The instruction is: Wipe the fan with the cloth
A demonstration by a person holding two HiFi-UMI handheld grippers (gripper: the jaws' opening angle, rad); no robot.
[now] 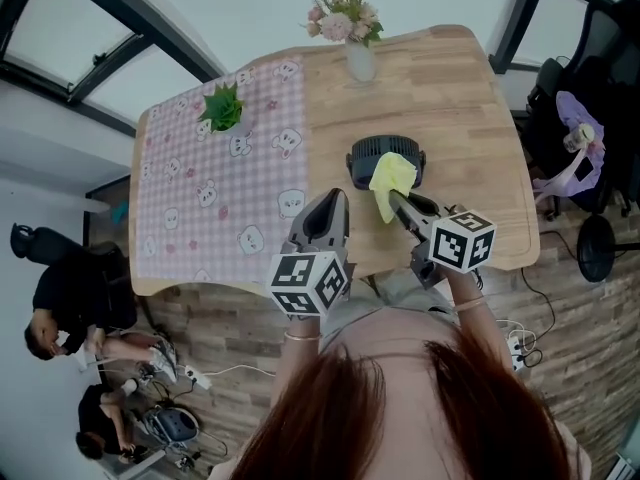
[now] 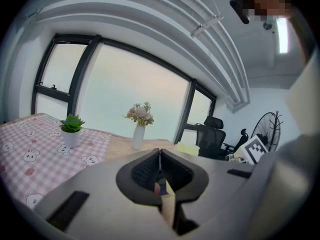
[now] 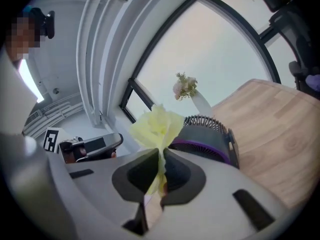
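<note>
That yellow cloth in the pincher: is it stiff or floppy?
Probably floppy: the yellow cloth bunches and folds where the right gripper pinches it. Likely light too, since a small pinch at one edge carries all of it.

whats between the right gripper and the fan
Only the yellow cloth, pinched in the right gripper, in front of the fan; the right gripper view shows it.

No legible words, brands, labels or numbers anywhere (just wordless black-and-white square markers (image 1: 462,238))
</note>
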